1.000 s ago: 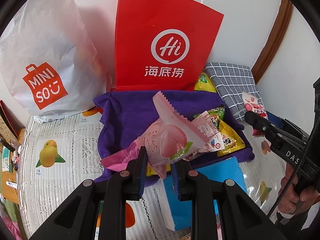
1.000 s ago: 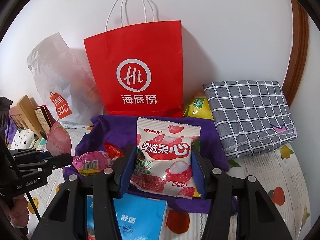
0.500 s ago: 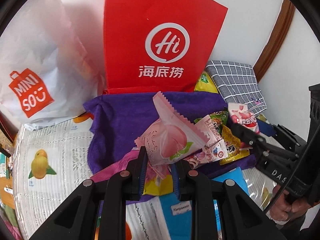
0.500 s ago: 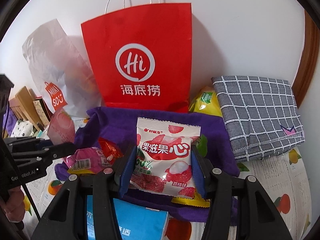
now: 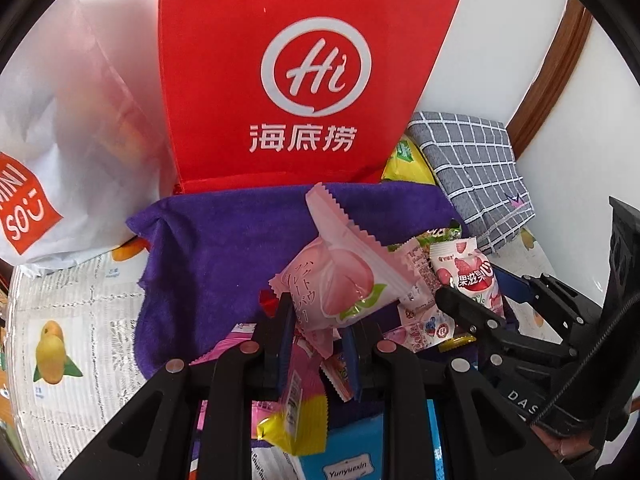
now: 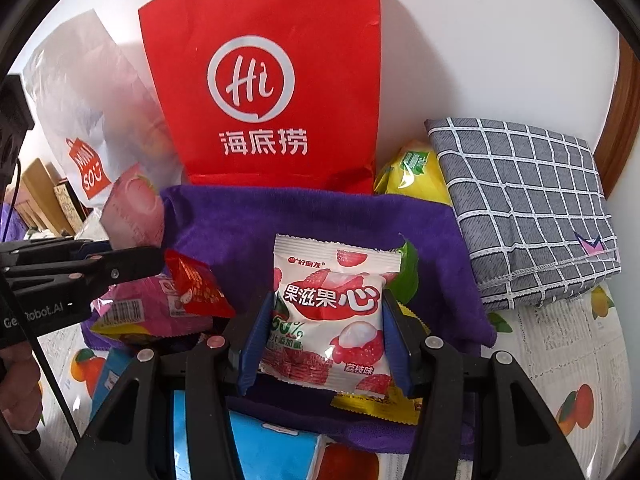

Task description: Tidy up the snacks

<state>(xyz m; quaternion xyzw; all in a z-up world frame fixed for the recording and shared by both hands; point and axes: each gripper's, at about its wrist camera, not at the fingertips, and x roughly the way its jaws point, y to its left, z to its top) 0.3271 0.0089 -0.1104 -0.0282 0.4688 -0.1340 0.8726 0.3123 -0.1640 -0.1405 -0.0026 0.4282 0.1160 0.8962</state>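
My left gripper is shut on a pink peach snack packet and holds it above a purple towel. My right gripper is shut on a white lychee gummy packet, also above the purple towel. The lychee packet and right gripper show at the right of the left wrist view. The peach packet and left gripper show at the left of the right wrist view. Several loose snack packets lie on the towel. A red paper bag stands behind the towel.
A white Miniso plastic bag stands left of the red bag. A folded grey checked cloth lies at the right, with a yellow packet beside it. A blue tissue pack lies at the towel's near edge. The tablecloth has fruit prints.
Both grippers have moved forward and closer together over the towel, still holding their packets. The red bag looms larger in both views.
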